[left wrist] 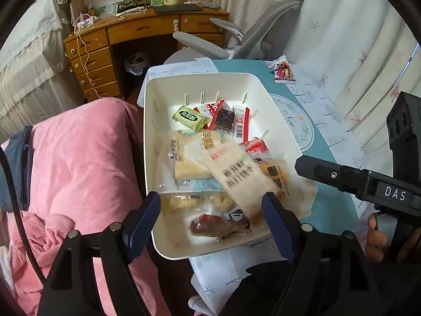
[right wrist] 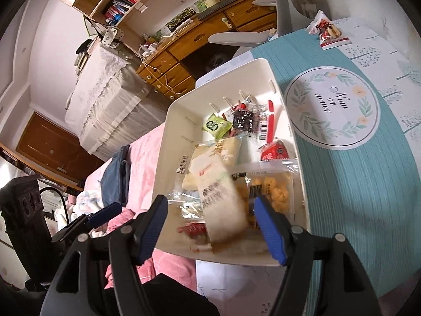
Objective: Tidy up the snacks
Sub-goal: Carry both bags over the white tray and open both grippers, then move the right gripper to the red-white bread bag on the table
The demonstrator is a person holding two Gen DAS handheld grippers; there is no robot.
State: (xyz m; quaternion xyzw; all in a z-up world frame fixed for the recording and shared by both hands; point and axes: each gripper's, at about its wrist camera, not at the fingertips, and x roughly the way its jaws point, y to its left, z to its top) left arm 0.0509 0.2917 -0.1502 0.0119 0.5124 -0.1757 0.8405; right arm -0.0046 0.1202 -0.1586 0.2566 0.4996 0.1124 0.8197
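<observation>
**Pale packet dropping into the bin; one snack left out on the table**

- White bin (left wrist: 155, 131) is the landmark. It sits at the table edge, next to the pink bedding (left wrist: 79, 158), and is already well stocked: green packet (left wrist: 188, 117) and dark-and-red wrappers at the far end, flat pale packs in the middle, sausage-like piece (left wrist: 218, 226) at the near end.
- Long pale packet (right wrist: 223, 205) lies blurred across the top of the pile at the near end of the bin. Seems to be just landing; no pad touches it in either view.
- Left gripper (left wrist: 211, 223) hangs over the near rim of the bin, tongs apart, nothing clamped.
- Right gripper (right wrist: 210, 226) is also over the near end, tongs apart, empty.
- Red-and-white snack bag (right wrist: 327, 33) lies on the table past the far end of the bin, well apart from it. Probably the next pick.

To do it well: let the packet settle flat before leaving. Lift both grippers clear of the rim. Send the right one past the bin's far end, and pinch the bag by its sealed edge rather than the puffed middle.
</observation>
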